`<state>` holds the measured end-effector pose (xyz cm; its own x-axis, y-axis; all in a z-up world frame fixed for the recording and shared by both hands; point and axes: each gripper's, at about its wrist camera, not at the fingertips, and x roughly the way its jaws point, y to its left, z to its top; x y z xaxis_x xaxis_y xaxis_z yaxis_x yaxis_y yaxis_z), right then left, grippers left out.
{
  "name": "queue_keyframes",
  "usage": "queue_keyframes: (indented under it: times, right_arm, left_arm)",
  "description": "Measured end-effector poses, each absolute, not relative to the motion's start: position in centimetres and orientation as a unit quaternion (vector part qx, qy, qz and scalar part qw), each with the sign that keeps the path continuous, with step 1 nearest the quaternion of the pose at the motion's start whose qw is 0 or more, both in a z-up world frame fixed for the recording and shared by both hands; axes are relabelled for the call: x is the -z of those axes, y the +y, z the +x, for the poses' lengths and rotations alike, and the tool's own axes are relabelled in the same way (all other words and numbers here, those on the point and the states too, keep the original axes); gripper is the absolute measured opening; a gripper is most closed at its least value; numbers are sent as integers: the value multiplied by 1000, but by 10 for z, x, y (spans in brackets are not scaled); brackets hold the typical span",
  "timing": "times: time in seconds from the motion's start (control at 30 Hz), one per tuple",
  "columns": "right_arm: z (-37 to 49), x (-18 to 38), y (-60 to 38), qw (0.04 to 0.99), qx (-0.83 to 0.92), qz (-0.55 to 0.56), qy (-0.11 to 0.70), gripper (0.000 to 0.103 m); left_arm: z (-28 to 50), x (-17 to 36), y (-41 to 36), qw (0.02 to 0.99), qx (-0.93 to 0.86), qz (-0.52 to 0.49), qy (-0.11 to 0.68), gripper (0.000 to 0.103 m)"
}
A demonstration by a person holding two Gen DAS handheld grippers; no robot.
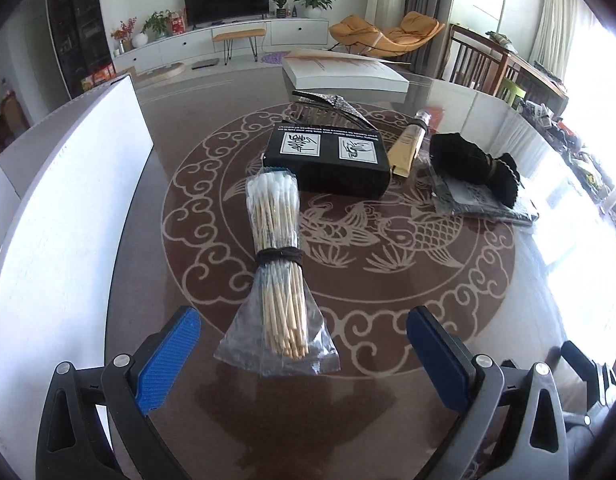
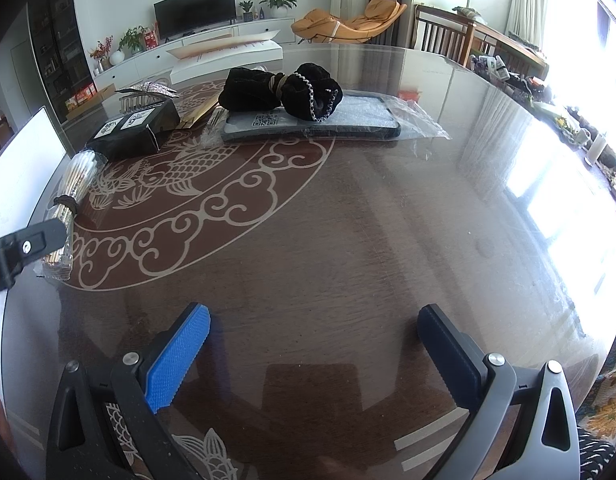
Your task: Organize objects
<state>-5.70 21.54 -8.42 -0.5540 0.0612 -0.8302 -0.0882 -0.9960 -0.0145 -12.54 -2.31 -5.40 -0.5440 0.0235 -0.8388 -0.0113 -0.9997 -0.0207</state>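
The glass-topped desk (image 1: 387,360) fills both views; a white bin (image 1: 68,184) stands along the left edge of the left wrist frame. Above centre lies a black box (image 1: 327,160). The bagged cotton swabs (image 1: 278,264) lie in the lower middle, just ahead of the left hand-held gripper (image 1: 304,344), whose jaws are spread wide and empty. It would be best to close on the banded waist, not the loose plastic. The right hand-held gripper (image 2: 313,340) hangs spread over bare desk.
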Motion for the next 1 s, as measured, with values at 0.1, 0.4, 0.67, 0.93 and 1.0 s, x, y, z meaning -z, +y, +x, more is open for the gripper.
queue_keyframes:
  times: [0.1, 0.4, 0.67, 0.93, 1.0]
  right_arm:
    - [-57, 84, 215, 42, -881, -470, 14, 103]
    - [-58, 85, 215, 43, -882, -470, 15, 103]
    - [-60, 85, 215, 37, -883, -467, 15, 103]
    - [-92, 42, 229, -44, -908, -416, 11, 101]
    - [-127, 24, 222, -74, -911, -404, -45, 101]
  left_arm:
    - [-155, 66, -27, -20, -874, -486, 3, 103]
    - [-131, 76, -42, 14, -887, -461, -24, 28]
    - [-68, 77, -39, 33, -897, -441, 26, 29]
    - [-61, 77, -48, 44, -901, -431, -5, 28]
    - [-59, 77, -48, 45, -901, -431, -9, 28]
